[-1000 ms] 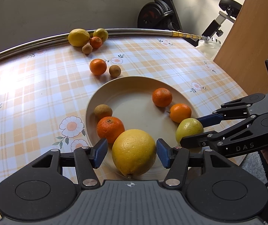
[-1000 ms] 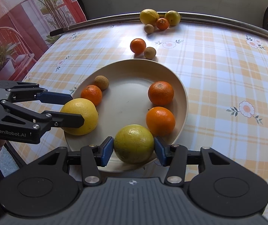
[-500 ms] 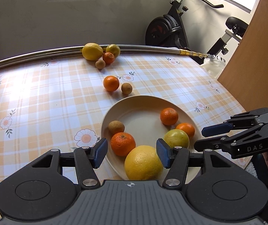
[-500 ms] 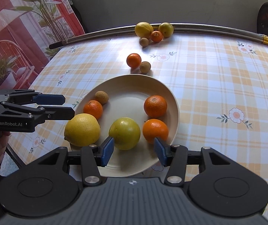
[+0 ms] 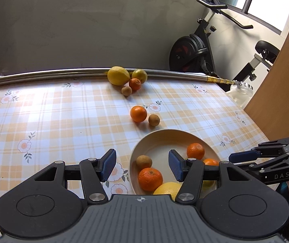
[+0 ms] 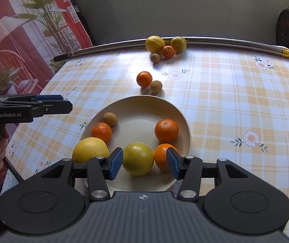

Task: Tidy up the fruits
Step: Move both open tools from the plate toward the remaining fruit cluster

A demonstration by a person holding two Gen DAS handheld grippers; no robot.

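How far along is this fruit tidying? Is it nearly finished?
About halfway. Six fruits already sit in the plate, among them the big yellow fruit and the greenish one. Both the left claw and the right claw are open and hold nothing. Six fruits are left on the tablecloth, such as the lone orange.

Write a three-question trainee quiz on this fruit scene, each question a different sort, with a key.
1. True or false: the plate holds six fruits.
2. How many fruits lie on the tablecloth off the plate? A) two B) four C) six
3. Fill in: both the left gripper and right gripper are ____, gripping nothing.

Key: 1 true: large lemon, green-yellow citrus, three mandarins, one small brown fruit. 2 C: four by the metal rail, two just beyond the plate. 3 open.
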